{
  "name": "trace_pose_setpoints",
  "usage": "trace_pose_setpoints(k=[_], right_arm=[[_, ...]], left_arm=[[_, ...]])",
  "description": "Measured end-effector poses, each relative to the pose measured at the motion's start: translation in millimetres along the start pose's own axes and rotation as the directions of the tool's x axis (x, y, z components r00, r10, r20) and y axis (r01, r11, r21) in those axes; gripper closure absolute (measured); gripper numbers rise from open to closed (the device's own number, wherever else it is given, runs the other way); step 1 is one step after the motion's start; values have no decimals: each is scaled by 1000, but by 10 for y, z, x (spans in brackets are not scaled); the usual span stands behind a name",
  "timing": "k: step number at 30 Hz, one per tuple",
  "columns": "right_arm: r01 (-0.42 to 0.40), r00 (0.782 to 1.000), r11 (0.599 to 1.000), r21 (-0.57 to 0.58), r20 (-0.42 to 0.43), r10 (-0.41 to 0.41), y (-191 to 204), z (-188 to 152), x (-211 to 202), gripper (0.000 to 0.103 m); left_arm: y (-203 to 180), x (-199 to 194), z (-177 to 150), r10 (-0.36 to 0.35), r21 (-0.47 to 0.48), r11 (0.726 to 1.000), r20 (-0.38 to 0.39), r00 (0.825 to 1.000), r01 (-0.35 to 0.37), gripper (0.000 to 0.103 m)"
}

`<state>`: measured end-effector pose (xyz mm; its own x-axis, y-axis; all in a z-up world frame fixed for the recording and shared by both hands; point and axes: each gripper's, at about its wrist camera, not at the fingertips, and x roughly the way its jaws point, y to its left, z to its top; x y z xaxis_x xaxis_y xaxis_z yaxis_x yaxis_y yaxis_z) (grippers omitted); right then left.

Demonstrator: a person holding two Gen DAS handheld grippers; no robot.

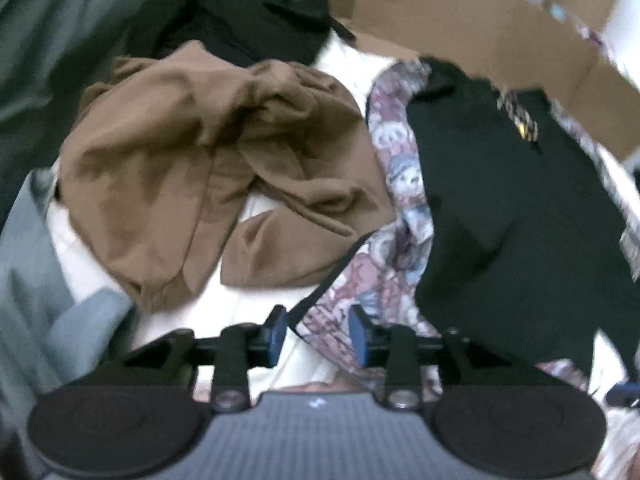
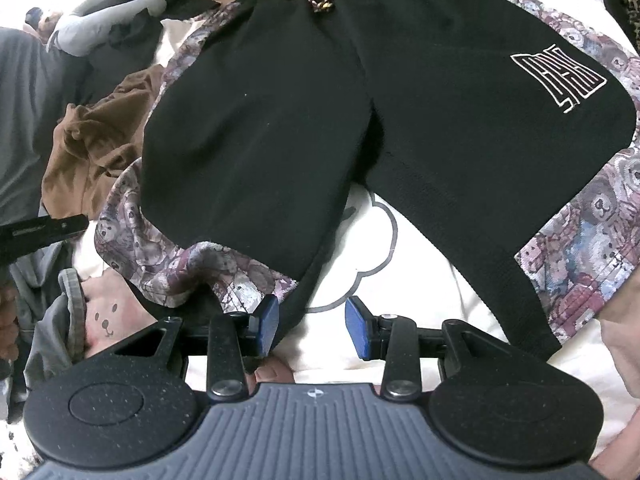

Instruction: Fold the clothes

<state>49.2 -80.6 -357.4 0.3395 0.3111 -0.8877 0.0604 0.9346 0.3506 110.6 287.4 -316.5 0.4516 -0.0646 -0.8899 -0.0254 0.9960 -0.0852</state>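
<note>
Left gripper: blue pads apart, nothing between them; the patterned hem of the shorts lies just under and beyond the right pad, contact unclear in the blur.
Right gripper: pads spread about as wide, gripping nothing; the left pad sits just beside the hem of one leg, over the white bedding.
Pose: both tools point forward and low over the bed; part of the left tool shows at the left edge of the right view.
Black shorts: spread flat, waistband and drawstring far, legs toward the grippers, bear-print side panels, white outlined logo on one leg.
Brown garment: crumpled heap left of the shorts, touching the patterned edge.
Cardboard box: behind the clothes.
</note>
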Motion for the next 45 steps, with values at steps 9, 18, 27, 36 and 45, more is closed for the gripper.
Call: trace_pose_setpoints(k=[9,18,27,36,45], right_arm=[[0,1000,1000,10,-19,0,5,0,41,59],[6,1000,1000,1,-31,-6,1,5,94,59],[0,999,1000,20,-43,1,14,19,222,59],[2,999,999,40,-52,0,3,15,231,59],[-55,998,998,32,-41,57,-7,16,199,59]], left_arm=[[-3,297,98,11,131,991,-32,999,-6,68],[-149,465,-15,-9,234,972,-66,998,25,71],[-239,453,-97,4,299,954,-70,998,17,71],[-293,460,-145,0,290,957,-78,997,22,88],[-215,118,-101,-39,192,980,-61,997,50,93]])
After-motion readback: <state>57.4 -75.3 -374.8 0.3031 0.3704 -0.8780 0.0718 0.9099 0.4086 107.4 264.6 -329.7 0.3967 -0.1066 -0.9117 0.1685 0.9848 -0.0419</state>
